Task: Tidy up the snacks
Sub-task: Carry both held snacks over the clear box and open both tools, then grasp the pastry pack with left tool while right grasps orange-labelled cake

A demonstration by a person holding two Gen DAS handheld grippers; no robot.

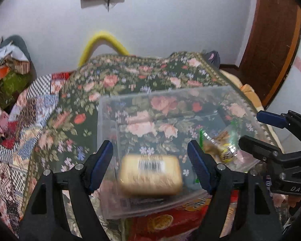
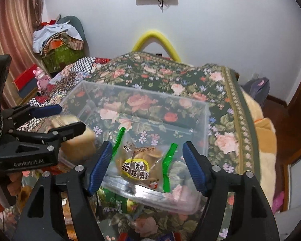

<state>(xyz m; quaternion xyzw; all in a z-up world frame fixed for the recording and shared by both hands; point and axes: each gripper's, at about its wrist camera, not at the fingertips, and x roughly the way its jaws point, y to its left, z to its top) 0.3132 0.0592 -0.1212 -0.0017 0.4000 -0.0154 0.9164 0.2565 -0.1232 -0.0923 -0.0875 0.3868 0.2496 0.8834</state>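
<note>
A clear plastic bin [image 1: 160, 94] [image 2: 150, 94] stands on a floral cloth. In the left wrist view my left gripper [image 1: 149, 144] is open above the bin's near side. A blurred tan wrapped cake with a barcode [image 1: 150, 174] lies between its blue pads, touching neither. My right gripper [image 2: 148, 144] is open too, with a clear packet with green stripes and a yellow label [image 2: 140, 164] lying in the bin between its pads, apart from both. Each view shows the other gripper at its edge: the right gripper [image 1: 250, 128], the left gripper [image 2: 71, 116].
A red snack pack [image 1: 166, 221] and a green one [image 2: 122, 202] lie on the floral cloth [image 2: 226, 140] in front of the bin. A hand [image 2: 12, 182] holds the left gripper. Piled clothes [image 2: 58, 38] sit at far left, and a yellow hoop [image 2: 156, 34] stands behind.
</note>
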